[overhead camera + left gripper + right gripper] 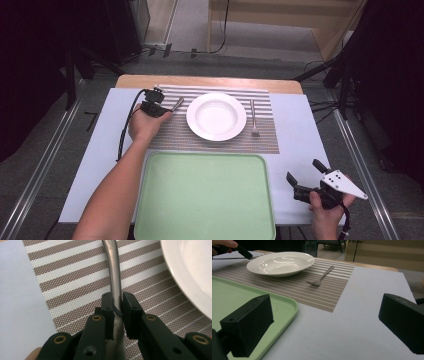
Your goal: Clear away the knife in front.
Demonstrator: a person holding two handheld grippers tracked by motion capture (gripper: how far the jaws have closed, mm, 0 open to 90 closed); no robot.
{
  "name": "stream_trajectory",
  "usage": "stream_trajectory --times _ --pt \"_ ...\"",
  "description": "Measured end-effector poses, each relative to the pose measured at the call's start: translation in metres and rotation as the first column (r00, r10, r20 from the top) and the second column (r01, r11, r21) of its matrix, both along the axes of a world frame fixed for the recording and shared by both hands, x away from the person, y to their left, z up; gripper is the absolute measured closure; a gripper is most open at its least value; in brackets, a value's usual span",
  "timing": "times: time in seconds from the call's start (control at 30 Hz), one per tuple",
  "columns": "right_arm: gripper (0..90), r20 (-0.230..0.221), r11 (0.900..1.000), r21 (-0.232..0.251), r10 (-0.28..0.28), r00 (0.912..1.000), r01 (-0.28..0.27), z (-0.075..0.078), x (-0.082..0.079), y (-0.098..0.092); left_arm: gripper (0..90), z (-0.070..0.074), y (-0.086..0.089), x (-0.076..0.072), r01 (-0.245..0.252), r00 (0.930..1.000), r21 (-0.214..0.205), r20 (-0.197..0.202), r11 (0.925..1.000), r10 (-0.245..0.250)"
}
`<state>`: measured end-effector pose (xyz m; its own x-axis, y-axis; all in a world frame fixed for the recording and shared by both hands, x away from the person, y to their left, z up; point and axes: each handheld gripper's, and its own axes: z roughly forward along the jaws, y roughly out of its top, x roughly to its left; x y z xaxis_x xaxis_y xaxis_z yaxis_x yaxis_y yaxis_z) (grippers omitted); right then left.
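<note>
- Nearest, the right gripper (306, 181) hovers over the table's (295, 150) right corner beside the green tray (205, 200), fingers wide apart, empty.
- Farther off, the left gripper (118, 305) has its fingers pinched on a metal utensil handle (113, 272), lying on the striped placemat (225, 140) left of the white plate (216, 116).
- A fork (254, 119) lies right of the plate.

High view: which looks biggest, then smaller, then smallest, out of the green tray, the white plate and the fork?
From largest to smallest as they look in the high view:
1. green tray, though it also lies nearest the camera
2. white plate
3. fork
</note>
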<state>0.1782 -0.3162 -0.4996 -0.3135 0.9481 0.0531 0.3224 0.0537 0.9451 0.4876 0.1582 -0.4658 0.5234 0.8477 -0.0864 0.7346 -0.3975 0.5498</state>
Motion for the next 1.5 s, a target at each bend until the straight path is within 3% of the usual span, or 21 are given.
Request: stream_trajectory --times 0.17,0.57,0.8,0.9,1.2,1.5 --pt "0.0 0.000 1.0000 0.001 0.000 1.0000 0.000 0.000 0.000 0.000 79.6 0.002 0.001 -0.008 0.023 0.9996 0.004 0.016 0.9997 -0.023" --pt "0.0 -0.001 1.0000 -0.008 0.001 1.0000 -0.001 0.000 0.000 0.002 79.6 0.014 0.006 -0.031 0.063 0.9960 -0.030 0.066 0.9976 -0.061" --pt "0.0 -0.001 0.9999 -0.011 0.005 1.0000 -0.005 0.000 0.001 0.003 79.6 0.020 0.012 -0.045 0.088 0.9921 -0.023 0.092 0.9958 -0.086" --pt "0.0 -0.003 0.9999 -0.011 0.005 1.0000 -0.005 0.000 0.001 0.003 79.6 0.022 0.015 -0.050 0.088 0.9915 -0.048 0.100 0.9949 -0.083" --pt "0.0 -0.004 1.0000 -0.005 0.003 1.0000 -0.003 0.000 0.000 0.004 79.6 0.030 0.019 -0.069 0.141 0.9822 -0.042 0.131 0.9890 -0.135" --pt "0.0 0.001 0.9999 -0.011 0.005 1.0000 -0.005 0.000 0.000 0.004 79.6 0.036 0.021 -0.090 0.163 0.9769 -0.057 0.149 0.9849 -0.153"
